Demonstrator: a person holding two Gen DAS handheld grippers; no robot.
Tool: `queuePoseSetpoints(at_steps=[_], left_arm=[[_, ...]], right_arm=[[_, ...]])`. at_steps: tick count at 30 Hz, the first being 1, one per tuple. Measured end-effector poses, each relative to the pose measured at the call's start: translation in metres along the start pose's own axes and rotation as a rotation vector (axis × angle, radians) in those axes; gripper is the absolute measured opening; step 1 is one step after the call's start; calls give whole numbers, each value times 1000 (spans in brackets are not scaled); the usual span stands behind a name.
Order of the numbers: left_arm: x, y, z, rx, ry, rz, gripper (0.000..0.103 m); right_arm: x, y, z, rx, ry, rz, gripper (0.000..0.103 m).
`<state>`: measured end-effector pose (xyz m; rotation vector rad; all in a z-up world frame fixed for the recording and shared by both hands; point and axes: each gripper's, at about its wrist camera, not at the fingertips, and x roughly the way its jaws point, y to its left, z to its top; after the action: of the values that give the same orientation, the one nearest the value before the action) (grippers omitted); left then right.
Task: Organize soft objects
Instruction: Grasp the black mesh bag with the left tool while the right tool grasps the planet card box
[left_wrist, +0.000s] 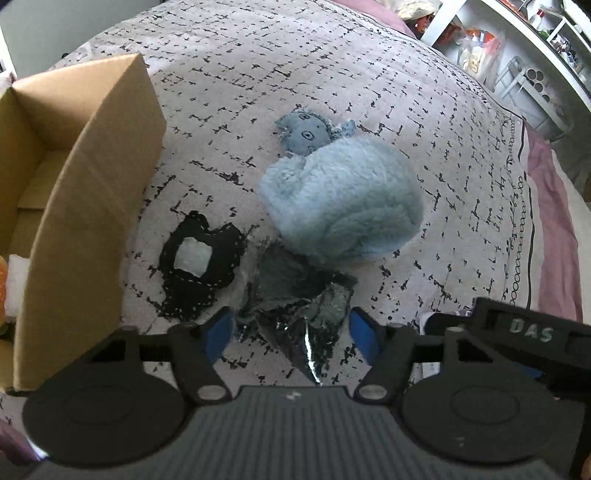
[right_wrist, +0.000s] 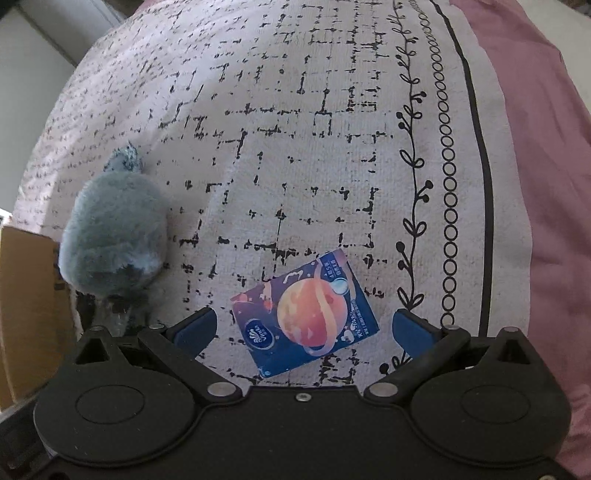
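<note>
In the left wrist view a fluffy light-blue plush (left_wrist: 341, 201) lies on the patterned bedspread, with a small blue doll head (left_wrist: 303, 133) behind it. A black cloth piece with a white square (left_wrist: 201, 264) lies to the left. A dark crumpled shiny item (left_wrist: 295, 317) sits between the fingers of my open left gripper (left_wrist: 291, 332). My right gripper (right_wrist: 304, 326) is open around a blue tissue pack with a planet print (right_wrist: 306, 314). The plush also shows at the left of the right wrist view (right_wrist: 114, 236).
An open cardboard box (left_wrist: 85, 206) stands at the left on the bed, with something white and orange inside. The right gripper's body (left_wrist: 528, 332) shows at the right of the left wrist view. A pink sheet (right_wrist: 546, 184) borders the bedspread; shelves (left_wrist: 517, 55) stand beyond.
</note>
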<state>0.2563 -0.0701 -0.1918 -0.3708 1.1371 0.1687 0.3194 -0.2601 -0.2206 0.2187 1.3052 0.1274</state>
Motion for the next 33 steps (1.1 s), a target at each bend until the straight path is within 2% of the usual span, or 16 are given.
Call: queuePoseSetpoints(at_steps=[2,4,11,16,26,33], left_arm=[[-1,-1,-1,-2,-8,3,60],[-3,0,-2,-7,-15,1,52],[-19,7,-6,-21,-30,-25,49],[-42,10,-8,-22,-75,-48,49],[-90,21,-6,-32,-153,-100,49],[-121,33,-3,-29,-208,-126,49]], right_arm=[[3,1,0,-4,2,-1,92],[5,2,-1,-8,9,-10,81],[-13,-3,-5,34,-81,-16,79],[-31,-3,-11,47,-112,6,79],[-79,17,-23,75,-212,47,79],[-109,38,-35,42,-265,57,79]])
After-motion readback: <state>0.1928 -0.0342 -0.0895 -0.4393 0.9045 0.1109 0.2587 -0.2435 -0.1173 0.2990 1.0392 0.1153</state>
